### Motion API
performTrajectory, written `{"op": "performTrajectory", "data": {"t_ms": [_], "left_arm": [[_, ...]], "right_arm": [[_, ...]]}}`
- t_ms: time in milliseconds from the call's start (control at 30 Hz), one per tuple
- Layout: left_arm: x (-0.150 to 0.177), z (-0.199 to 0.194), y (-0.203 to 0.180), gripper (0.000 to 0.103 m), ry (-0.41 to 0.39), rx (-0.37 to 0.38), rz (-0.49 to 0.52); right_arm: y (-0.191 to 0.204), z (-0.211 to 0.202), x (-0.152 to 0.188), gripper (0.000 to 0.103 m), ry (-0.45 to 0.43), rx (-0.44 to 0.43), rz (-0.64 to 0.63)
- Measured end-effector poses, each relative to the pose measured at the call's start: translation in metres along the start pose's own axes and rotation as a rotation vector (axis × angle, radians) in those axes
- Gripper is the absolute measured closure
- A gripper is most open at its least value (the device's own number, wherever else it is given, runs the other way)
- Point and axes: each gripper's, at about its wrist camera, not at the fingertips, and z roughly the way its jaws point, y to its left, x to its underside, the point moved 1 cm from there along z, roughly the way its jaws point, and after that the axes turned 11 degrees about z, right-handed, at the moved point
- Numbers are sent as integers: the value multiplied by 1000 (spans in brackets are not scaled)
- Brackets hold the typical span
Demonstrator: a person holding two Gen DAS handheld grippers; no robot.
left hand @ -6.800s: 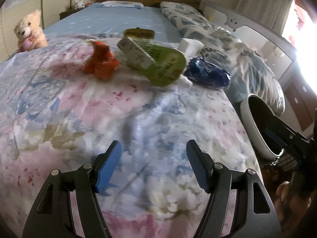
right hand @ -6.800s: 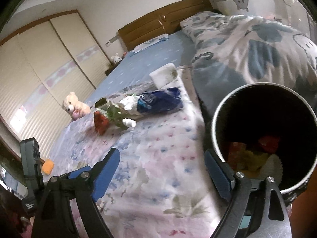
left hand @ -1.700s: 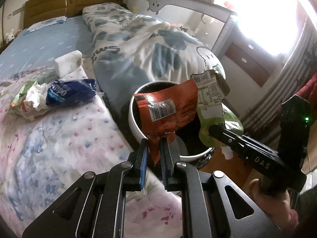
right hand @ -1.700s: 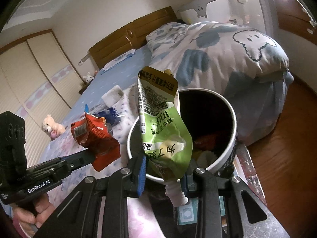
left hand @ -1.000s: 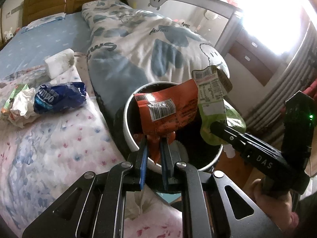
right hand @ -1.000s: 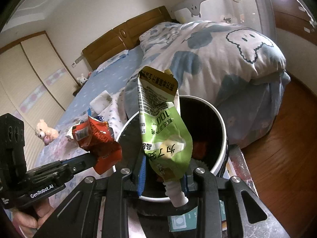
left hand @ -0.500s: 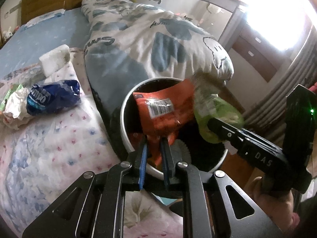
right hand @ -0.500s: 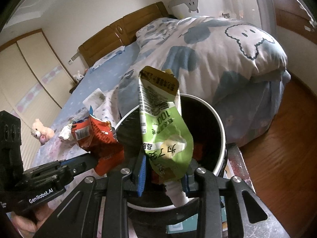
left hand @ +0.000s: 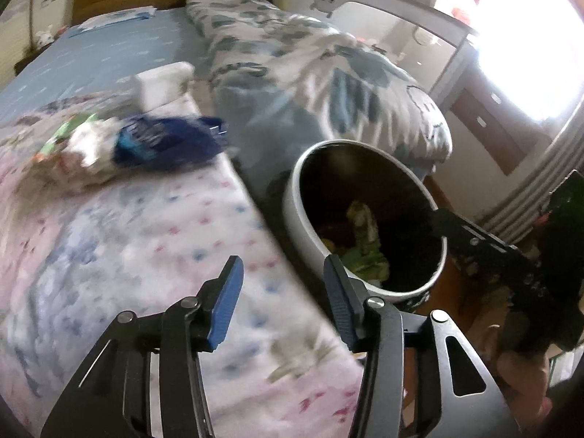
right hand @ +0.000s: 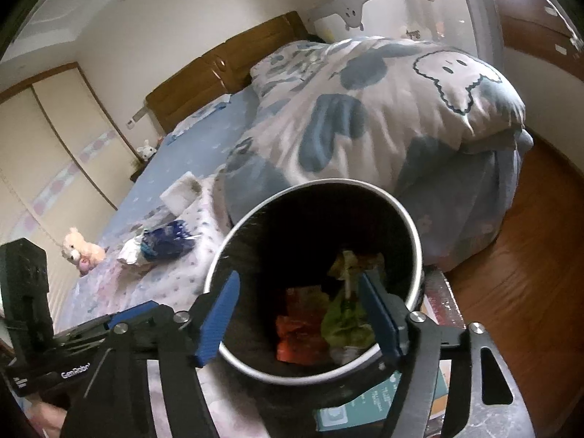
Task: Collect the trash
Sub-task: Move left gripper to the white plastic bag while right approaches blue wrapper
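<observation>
The white trash bin (left hand: 303,226) (right hand: 414,241) stands beside the bed, dark inside. The orange wrapper (right hand: 299,328) and the green pouch (right hand: 346,323) (left hand: 365,252) lie at its bottom. My left gripper (left hand: 283,299) is open and empty, over the bed edge left of the bin. My right gripper (right hand: 299,315) is open and empty, just above the bin's mouth. On the floral sheet lie a blue wrapper (left hand: 168,142) (right hand: 166,242), crumpled white paper (left hand: 84,149) and a white box (left hand: 164,82).
A rolled duvet with a cloud print (right hand: 365,109) lies on the bed behind the bin. A teddy bear (right hand: 80,250) sits far left. A teal box (right hand: 368,401) lies under the bin. Wooden floor (right hand: 511,273) is on the right.
Both grippers opened and dropped the orange wrapper and the green pouch into the bin. The left gripper swung left toward the bed.
</observation>
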Motion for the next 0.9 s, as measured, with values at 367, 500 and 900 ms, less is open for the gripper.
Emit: {"op": "performTrajectory", "data": {"t_ms": [367, 500, 900], "left_arm": [[43, -30, 63, 56, -7, -76, -136], [53, -37, 84, 56, -13, -100, -176], [53, -50, 121, 56, -41, -171, -195]], "right_arm": [[43, 5, 23, 23, 27, -73, -59], [61, 10, 31, 22, 41, -95, -88], [104, 33, 40, 20, 78, -141, -177]]}}
